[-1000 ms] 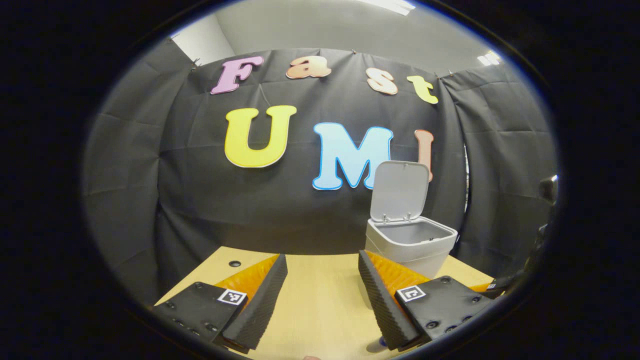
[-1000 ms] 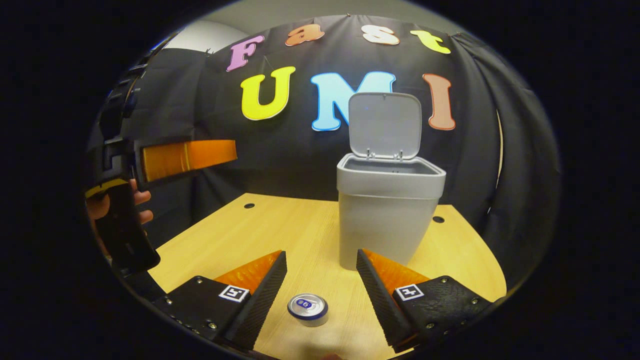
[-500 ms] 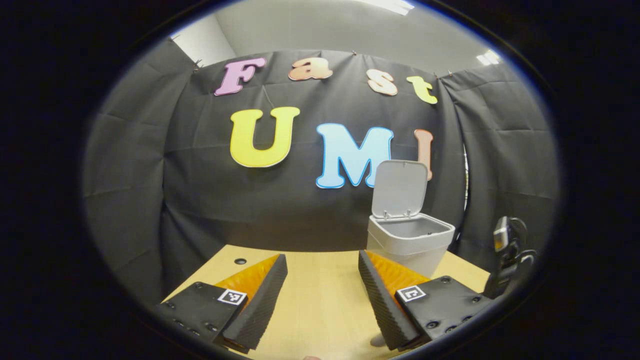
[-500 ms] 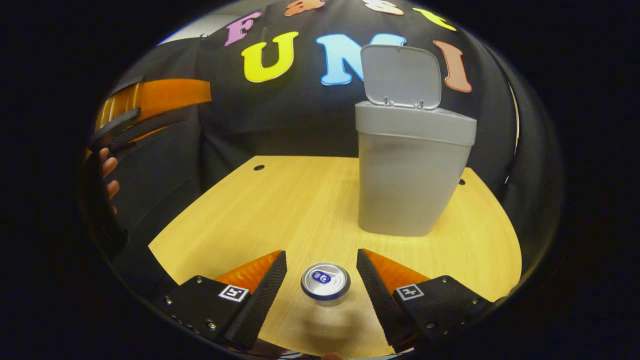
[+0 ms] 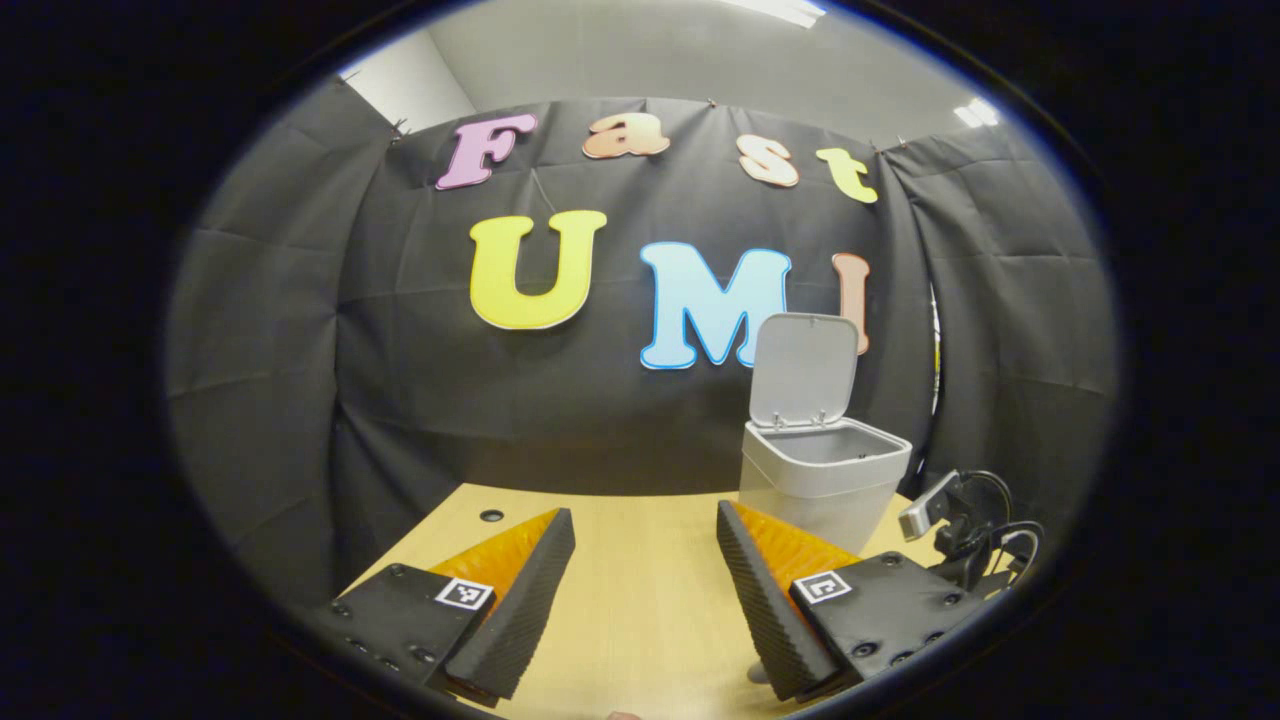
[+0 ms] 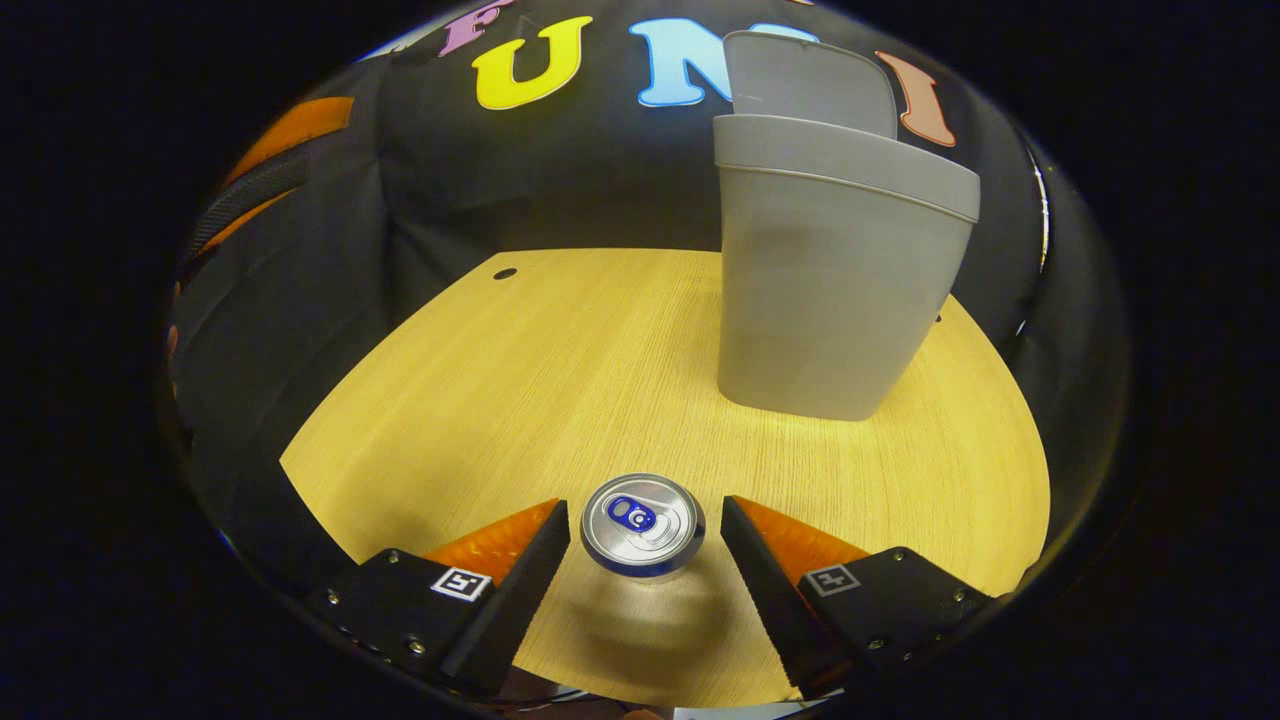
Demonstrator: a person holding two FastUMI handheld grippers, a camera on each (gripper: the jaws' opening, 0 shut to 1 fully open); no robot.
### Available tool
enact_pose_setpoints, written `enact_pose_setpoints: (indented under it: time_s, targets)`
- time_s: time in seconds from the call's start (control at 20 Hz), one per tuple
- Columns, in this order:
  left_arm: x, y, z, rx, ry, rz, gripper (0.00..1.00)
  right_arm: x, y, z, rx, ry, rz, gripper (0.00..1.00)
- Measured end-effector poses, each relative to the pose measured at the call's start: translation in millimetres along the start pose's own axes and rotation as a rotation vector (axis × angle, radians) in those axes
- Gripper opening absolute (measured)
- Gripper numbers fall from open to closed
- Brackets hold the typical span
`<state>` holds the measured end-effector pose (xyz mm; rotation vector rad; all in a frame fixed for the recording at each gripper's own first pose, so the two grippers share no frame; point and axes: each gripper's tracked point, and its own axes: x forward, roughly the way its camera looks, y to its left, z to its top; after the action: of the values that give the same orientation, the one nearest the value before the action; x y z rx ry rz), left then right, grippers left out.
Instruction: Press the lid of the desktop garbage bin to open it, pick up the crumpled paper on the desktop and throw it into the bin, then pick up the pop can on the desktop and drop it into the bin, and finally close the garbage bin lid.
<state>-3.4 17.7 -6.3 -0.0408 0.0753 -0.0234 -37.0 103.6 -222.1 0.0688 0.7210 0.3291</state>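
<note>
Your L gripper [image 5: 643,510] is showing two wedge-shaped fingers w/ ribbed inner faces. Each is sitting on a black plate [image 5: 400,620] w/ small screws [image 5: 392,571] & a square b/w marker [image 5: 465,593]. Your R gripper [image 6: 644,503] is showing the same build: black plates, screws, b/w markers. In the left gripper view, its far end is showing a silvery block [image 5: 928,505] & looping black cables [image 5: 1003,530].

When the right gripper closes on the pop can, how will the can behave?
The pop can stands upright between the open fingers, so it should lift straight. Its round, smooth wall may slip or dent under hard pressure. If nudged off-centre, it could tip and roll on the table.
</note>
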Motion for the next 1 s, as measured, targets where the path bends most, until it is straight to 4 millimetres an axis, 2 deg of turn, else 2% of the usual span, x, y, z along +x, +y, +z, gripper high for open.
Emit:
enact_pose_setpoints:
  time_s: [0.35,0.4,0.45,0.55,0.65,0.7,0.75,0.8,1.0]
  targets:
    - [2,0,-4,-0.006,0.008,0.01,0.96,10,-4,-12,-0.032,0.043,-0.01,0.97]
    - [2,0,-5,-0.007,0.011,0.009,0.96,12,-5,-13,-0.028,0.048,-0.013,0.95]
    - [2,0,-6,-0.01,0.015,0.011,0.96,12,-6,-12,-0.024,0.04,-0.016,0.86]
    - [6,0,-10,-0.018,0.023,0.007,0.94,13,-9,-12,-0.024,0.04,-0.027,0.86]
    - [3,0,-11,-0.02,0.027,0.002,0.96,10,-11,-11,-0.018,0.035,-0.031,0.85]
    - [2,-1,-11,-0.017,0.024,0.001,0.94,8,-12,-9,-0.012,0.028,-0.031,0.85]
    - [2,-2,-10,-0.013,0.021,-0.003,0.96,6,-12,-8,-0.004,0.018,-0.03,0.82]
    - [4,-2,-9,-0.008,0.019,-0.004,0.96,4,-13,-6,0.001,0.011,-0.027,0.83]
    - [8,-6,-10,-0.014,0.019,-0.018,0.96,-13,-15,9,0.017,-0.043,-0.033,0.83]
